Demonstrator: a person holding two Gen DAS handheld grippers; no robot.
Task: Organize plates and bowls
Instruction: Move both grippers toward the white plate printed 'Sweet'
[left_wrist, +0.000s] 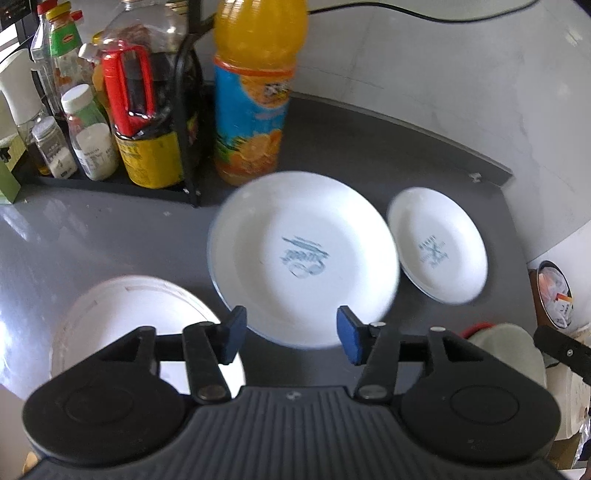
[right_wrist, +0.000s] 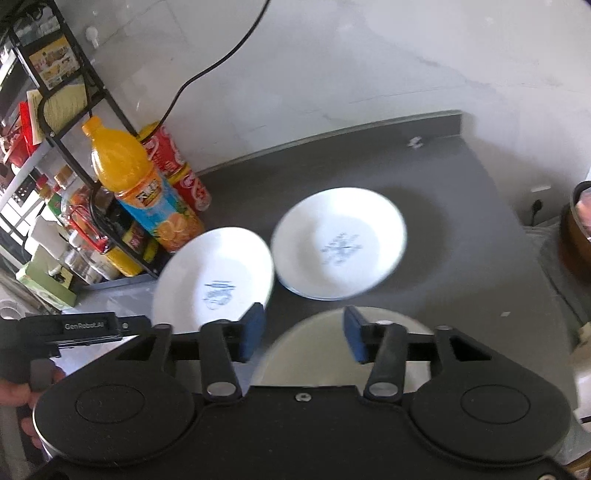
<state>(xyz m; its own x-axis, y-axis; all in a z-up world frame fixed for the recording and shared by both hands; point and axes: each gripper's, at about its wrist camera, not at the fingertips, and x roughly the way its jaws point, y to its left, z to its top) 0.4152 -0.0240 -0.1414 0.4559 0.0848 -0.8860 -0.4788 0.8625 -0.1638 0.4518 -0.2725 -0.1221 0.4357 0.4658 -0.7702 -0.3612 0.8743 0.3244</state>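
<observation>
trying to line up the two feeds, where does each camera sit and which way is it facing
Left wrist: sits on the left gripper, looking forward and down at the grey counter; its open blue-padded jaws frame the larger plate, with a white bowl at lower left.
Right wrist: sits on the right gripper, looking down at the smaller plate; the left gripper and a hand show at its left edge.
Shared: both plates, the orange juice bottle and the condiment rack.

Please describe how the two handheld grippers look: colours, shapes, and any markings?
Both the left gripper and the right gripper have black bodies with round side discs, ribbed grey centres, silver pivot pins and blue-padded jaws. The right view shows white "GenRobot.AI" lettering on the left gripper's body.
</observation>
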